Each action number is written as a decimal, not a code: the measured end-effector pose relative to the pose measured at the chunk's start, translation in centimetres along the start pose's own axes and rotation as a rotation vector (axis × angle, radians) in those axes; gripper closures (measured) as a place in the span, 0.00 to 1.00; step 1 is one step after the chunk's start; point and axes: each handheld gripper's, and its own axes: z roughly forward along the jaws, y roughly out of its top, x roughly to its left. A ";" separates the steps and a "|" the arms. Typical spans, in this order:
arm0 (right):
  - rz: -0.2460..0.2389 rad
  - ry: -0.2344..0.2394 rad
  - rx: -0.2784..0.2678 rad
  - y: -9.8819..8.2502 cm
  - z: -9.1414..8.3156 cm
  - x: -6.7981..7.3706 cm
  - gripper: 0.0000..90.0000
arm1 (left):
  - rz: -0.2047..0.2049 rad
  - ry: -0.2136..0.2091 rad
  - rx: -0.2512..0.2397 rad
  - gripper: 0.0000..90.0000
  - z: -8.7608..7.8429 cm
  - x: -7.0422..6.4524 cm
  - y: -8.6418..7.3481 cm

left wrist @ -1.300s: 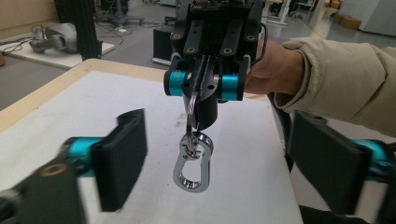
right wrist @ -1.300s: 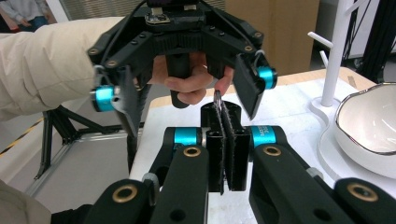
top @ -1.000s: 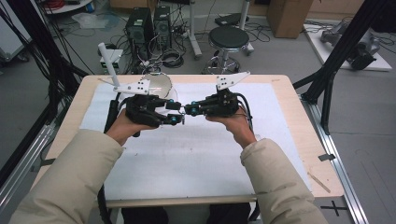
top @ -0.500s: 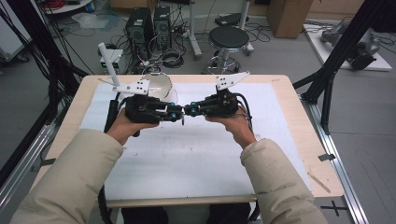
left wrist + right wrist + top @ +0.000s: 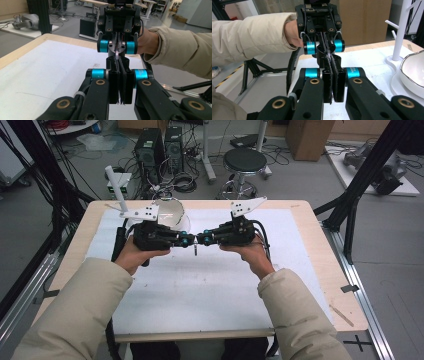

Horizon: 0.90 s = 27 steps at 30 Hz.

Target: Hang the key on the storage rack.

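Two hand-held grippers meet tip to tip above the middle of a white-covered desk (image 5: 210,290). The left hand-held gripper (image 5: 186,240) and right hand-held gripper (image 5: 202,239) both have jaws pressed narrow, and a thin, small object (image 5: 195,249) hangs between their tips; what it is cannot be told. This looks like a handover or a joint pull, so next one side likely lets go. A white bowl (image 5: 167,212), far left, appears empty.

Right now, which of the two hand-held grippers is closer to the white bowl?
The left gripper: the white bowl sits just behind it, while the right gripper is held farther along the table.
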 end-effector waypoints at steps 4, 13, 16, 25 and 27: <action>-0.013 -0.004 -0.004 0.0 -0.1 0.0 0.99 | -0.006 -0.006 -0.003 0.98 0.0 -0.1 0.1; -0.012 0.003 -0.042 -0.4 0.0 0.0 0.69 | 0.015 0.006 0.024 0.98 -0.2 -0.1 0.0; -0.005 -0.105 -0.053 -0.5 -0.2 0.4 0.14 | 0.014 0.012 0.013 0.98 -0.5 0.1 0.1; -0.027 -0.332 -0.090 -2.4 -3.9 2.3 0.00 | 0.027 0.059 0.039 0.98 -3.1 1.0 1.2; -0.023 -0.361 -0.090 -2.8 -4.6 2.5 0.00 | 0.025 0.070 0.042 0.98 -4.0 1.4 1.5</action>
